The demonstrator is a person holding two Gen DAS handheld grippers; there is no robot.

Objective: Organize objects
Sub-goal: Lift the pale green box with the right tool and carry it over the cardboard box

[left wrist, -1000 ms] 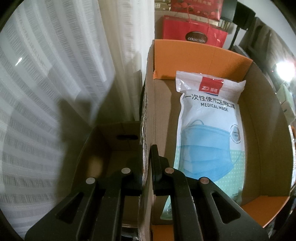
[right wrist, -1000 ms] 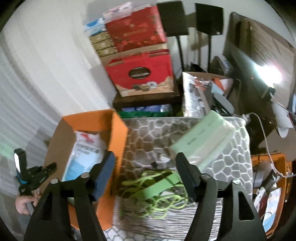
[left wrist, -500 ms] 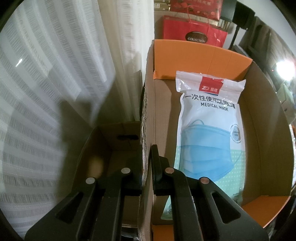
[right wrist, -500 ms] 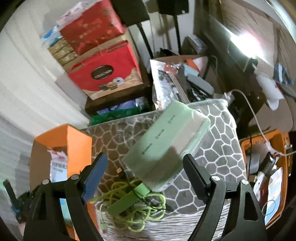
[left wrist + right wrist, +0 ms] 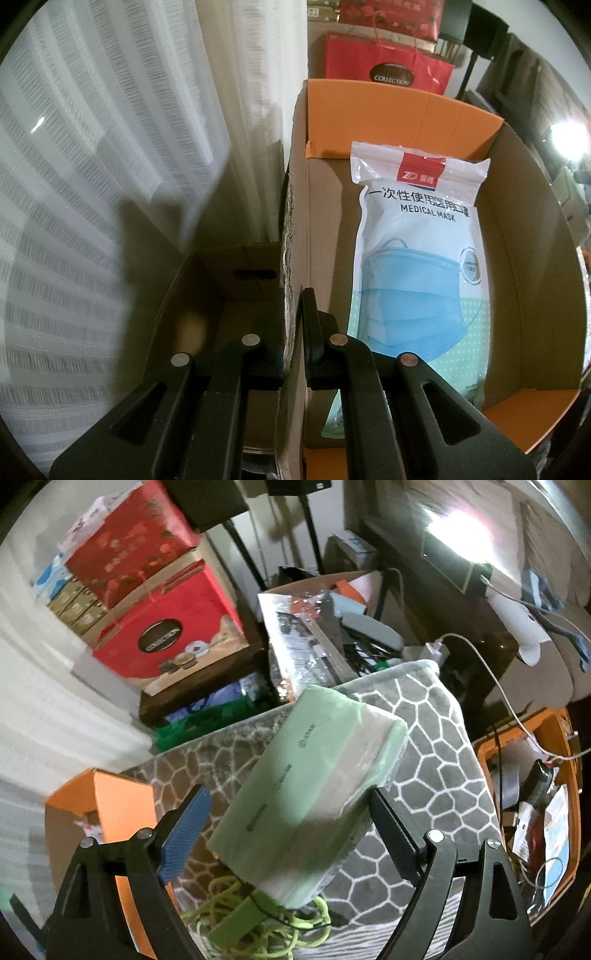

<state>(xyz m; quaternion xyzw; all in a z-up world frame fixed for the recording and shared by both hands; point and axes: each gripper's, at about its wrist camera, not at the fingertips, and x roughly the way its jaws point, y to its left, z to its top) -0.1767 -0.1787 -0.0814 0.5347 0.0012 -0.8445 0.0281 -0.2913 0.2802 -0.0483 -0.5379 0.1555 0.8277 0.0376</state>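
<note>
My left gripper (image 5: pixel 293 325) is shut on the left wall of an orange-flapped cardboard box (image 5: pixel 295 206). A white and blue medical mask pack (image 5: pixel 417 254) lies flat inside that box. My right gripper (image 5: pixel 288 834) is open, with its fingers on either side of a pale green wrapped pack (image 5: pixel 310 794) that lies tilted on a grey honeycomb-pattern fabric bin (image 5: pixel 436 760). The right finger (image 5: pixel 391 830) is close to the pack's side; the blue-padded left finger (image 5: pixel 184 830) stands apart from it. A tangle of lime green cord (image 5: pixel 258 919) lies under the pack's near end.
The orange box (image 5: pixel 99 805) sits left of the grey bin. Red gift boxes (image 5: pixel 162 635) are stacked behind it. A box of clutter (image 5: pixel 332 627) is at the back. An orange crate (image 5: pixel 543 823) with cables is on the right. White curtain (image 5: pixel 110 147) fills the left.
My right gripper has moved forward and down over the green pack, which now lies between its fingers. The left gripper and box have not moved.
</note>
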